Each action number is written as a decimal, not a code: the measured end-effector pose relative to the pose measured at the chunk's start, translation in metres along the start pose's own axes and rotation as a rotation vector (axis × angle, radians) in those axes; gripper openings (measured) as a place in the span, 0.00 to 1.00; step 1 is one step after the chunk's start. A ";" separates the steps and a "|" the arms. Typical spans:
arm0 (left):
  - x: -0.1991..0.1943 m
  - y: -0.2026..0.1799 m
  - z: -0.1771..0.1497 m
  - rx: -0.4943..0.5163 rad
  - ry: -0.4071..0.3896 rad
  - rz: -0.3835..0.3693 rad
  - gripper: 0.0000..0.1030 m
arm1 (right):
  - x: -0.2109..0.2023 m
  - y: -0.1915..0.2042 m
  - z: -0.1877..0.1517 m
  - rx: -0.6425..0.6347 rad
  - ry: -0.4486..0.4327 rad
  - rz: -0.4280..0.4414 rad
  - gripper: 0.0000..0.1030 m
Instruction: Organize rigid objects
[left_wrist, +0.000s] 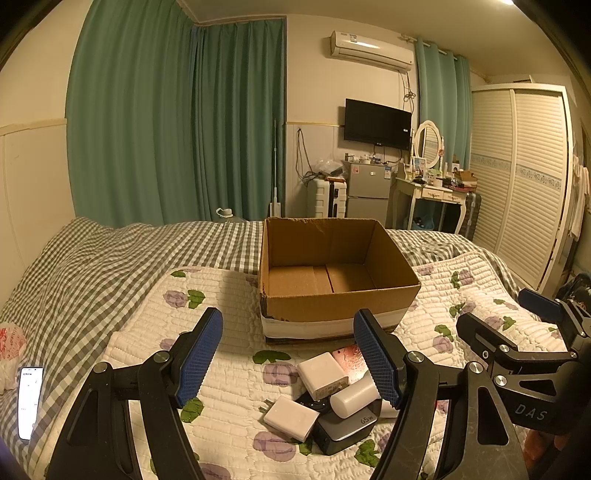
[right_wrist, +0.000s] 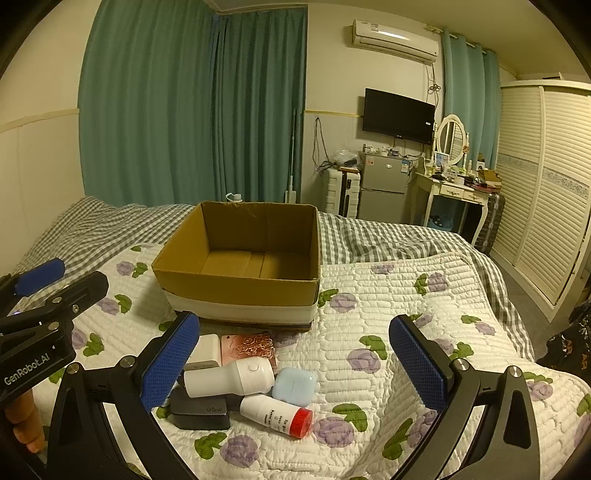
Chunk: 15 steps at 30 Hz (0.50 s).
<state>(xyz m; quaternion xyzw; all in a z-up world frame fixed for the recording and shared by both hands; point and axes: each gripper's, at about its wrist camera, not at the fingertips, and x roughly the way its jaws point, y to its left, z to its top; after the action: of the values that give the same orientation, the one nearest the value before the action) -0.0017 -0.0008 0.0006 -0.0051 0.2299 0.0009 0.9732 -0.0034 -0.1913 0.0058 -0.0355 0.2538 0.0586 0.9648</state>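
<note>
Nearest you, a small pile of hard objects lies on the flowered quilt (right_wrist: 388, 295) of the bed, just in front of the box (right_wrist: 243, 273). Through the right wrist view you see a white handheld device (right_wrist: 231, 376) with a round button lying across a dark grey charger (right_wrist: 199, 411), a pale blue case (right_wrist: 294, 386) touching its head, a white bottle with a red cap (right_wrist: 277, 413) lying tilted, and a pink rose-patterned card (right_wrist: 251, 347) beside a white adapter (right_wrist: 206, 350).

The left wrist view shows what the right misses: a second white adapter (left_wrist: 291, 419) with its prongs out, the "65w" mark on the grey charger, and a lit phone (left_wrist: 30, 402) at the quilt's left edge. The blue case and red cap show only from the right.

Your left gripper (left_wrist: 288, 356) hovers over the pile, fingers spread wide, holding nothing. Your right gripper (right_wrist: 293, 363) hangs likewise, fingers apart and empty, straddling the pile.

Beyond, the cardboard box stands upright and open, with nothing inside.
</note>
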 end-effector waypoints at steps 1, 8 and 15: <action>0.000 0.000 0.000 0.000 0.000 0.001 0.74 | 0.000 0.000 0.000 -0.002 -0.001 0.007 1.00; 0.002 0.000 0.000 -0.009 0.004 0.004 0.74 | 0.002 0.001 0.002 -0.016 0.010 0.041 1.00; 0.010 0.001 -0.008 -0.007 0.032 0.023 0.74 | 0.015 -0.003 -0.004 -0.131 0.052 0.085 1.00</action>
<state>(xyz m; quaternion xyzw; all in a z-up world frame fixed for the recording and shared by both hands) 0.0037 0.0005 -0.0107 -0.0056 0.2455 0.0129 0.9693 0.0074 -0.1936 -0.0051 -0.0891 0.2755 0.1149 0.9502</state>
